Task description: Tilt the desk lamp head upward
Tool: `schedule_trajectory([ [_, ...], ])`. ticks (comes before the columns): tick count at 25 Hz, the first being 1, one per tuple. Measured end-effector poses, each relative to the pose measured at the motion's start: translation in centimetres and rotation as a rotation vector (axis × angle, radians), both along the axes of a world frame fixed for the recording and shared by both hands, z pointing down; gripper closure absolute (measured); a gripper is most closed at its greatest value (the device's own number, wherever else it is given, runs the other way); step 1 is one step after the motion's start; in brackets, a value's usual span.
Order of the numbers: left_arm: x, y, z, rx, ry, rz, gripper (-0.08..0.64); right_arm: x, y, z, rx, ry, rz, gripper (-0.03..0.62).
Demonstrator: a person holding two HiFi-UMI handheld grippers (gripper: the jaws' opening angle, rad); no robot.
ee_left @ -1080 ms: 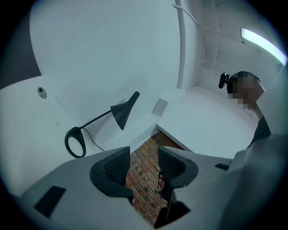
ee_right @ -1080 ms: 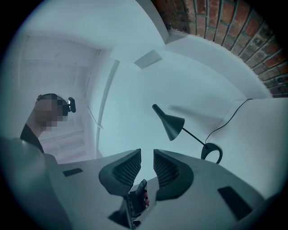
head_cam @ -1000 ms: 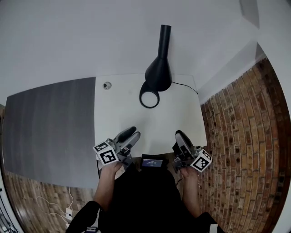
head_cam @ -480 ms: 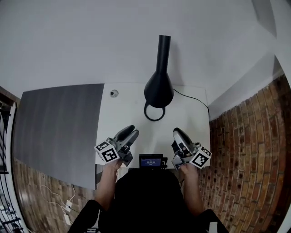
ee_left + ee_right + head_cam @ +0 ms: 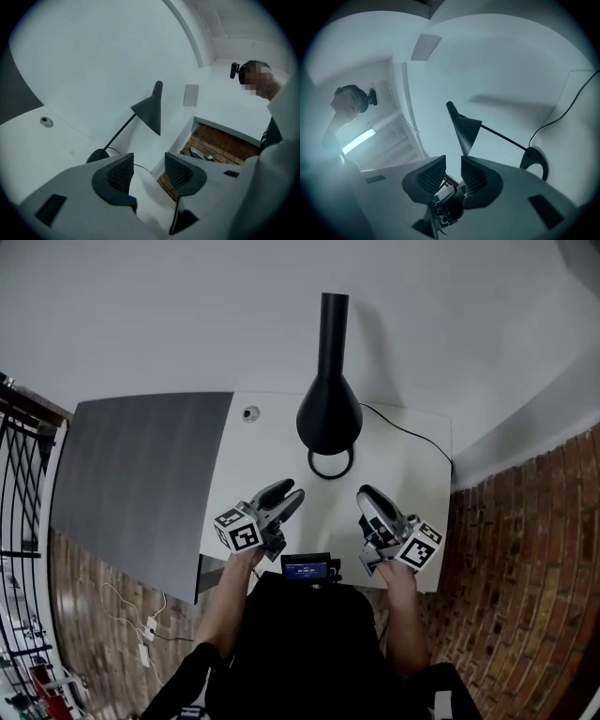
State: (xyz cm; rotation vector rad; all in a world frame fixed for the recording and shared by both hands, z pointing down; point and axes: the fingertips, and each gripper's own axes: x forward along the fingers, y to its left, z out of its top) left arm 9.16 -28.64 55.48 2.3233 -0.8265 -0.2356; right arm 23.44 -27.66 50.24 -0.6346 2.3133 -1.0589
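The black lamp head looks hard, smooth and probably light; its wide cone seems the best place to hold. The left gripper has its fingers apart and empty. The right gripper has fingers that were just opening, with nothing between them.

In the head view the lamp head covers the lamp's arm and the far part of its ring base. The cord is lost at the table's right corner. A small round thing on the table is too small to tell, and the print on the little screen cannot be read. The left gripper hides the base's near side in its own view. In the right gripper view the cord runs off the right edge.
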Motion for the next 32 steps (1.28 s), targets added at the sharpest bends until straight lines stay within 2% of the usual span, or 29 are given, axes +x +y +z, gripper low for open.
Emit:
schedule_trajectory([
  [3,0.3,-0.9,1.9,-0.028,-0.041,0.017,0.351,0.0,-0.2,0.2,-0.006,0.000,-0.008,0.506],
  [11,2.0,-3.5,5.6,-0.084,-0.049,0.082,0.351,-0.9,-1.2,0.9,-0.029,0.056,-0.001,0.505],
  [21,3.6,-6.3,13.3,-0.240,-0.066,0.151,0.351,-4.2,-2.9,1.3,-0.044,0.135,-0.005,0.487],
  [26,5.2,-7.4,15.8,-0.303,-0.045,0.184,0.351,-5.5,-4.3,1.6,-0.061,0.179,0.000,0.443],
  [32,6.2,-8.2,17.2,-0.334,-0.027,0.171,0.353,-5.8,-5.2,1.8,-0.081,0.196,0.007,0.440],
])
